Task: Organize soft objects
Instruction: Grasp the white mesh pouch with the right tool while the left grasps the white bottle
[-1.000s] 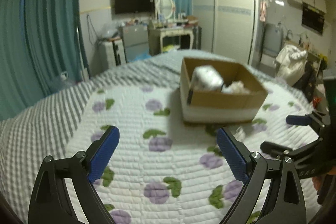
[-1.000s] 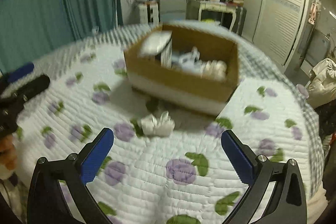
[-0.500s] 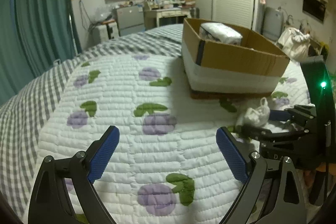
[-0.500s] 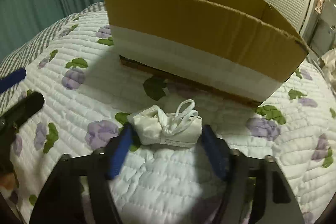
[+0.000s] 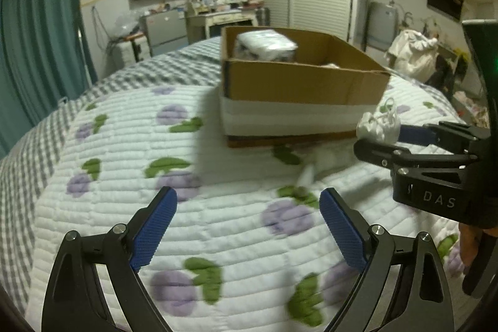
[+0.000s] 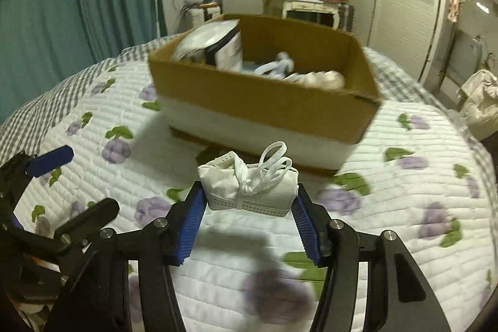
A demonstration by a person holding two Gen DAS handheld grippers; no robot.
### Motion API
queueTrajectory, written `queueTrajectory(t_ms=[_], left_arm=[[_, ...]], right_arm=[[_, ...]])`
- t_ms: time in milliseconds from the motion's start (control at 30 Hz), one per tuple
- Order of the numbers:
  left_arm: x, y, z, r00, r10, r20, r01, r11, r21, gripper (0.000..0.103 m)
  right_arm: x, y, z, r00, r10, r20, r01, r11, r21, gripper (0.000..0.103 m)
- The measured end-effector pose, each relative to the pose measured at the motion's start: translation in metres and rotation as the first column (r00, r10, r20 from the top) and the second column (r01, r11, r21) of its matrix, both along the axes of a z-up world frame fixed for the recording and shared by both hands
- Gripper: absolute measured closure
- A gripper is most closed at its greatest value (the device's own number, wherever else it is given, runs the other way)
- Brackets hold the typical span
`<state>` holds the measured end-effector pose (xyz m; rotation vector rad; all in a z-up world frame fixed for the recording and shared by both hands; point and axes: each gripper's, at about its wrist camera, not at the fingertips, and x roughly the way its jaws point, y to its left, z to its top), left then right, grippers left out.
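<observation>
The right gripper (image 6: 249, 204) closes its jaws on the white tied bundle (image 6: 250, 187), lifted clear of the quilted bed (image 6: 404, 207), likely for carrying to the cardboard box (image 6: 264, 101) beyond. The left gripper (image 5: 247, 226) hangs open, empty.

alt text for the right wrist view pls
The right gripper is closing its blue pads on a small white tied bundle, above a floral quilt. Behind it sits an open cardboard box holding other white soft items.
</observation>
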<state>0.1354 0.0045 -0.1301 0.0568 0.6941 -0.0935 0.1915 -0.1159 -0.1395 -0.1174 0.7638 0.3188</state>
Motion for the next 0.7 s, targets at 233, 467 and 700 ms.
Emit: queueTrajectory(t_ms=[233, 467, 700], left_arm=[[0.024, -0.025, -0.002, 1.0, -0.008, -0.025, 0.007, 0.999, -0.037, 0.009], [0.052, -0.039, -0.022, 0.996, -0.016, -0.09, 0.009, 0.997, -0.078, 0.018], [0.071, -0.055, -0.04, 0.986, -0.064, -0.153, 0.056, 0.997, -0.055, 0.032]], right_arm=[[0.007, -0.036, 0.003, 0.996, -0.091, -0.007, 0.091, 0.995, 0.037, 0.048], [0.019, -0.052, -0.007, 0.989, -0.149, -0.025, 0.149, 0.988, 0.036, 0.048], [0.027, -0.055, -0.02, 0.986, -0.161, -0.05, 0.164, 0.984, 0.065, 0.048]])
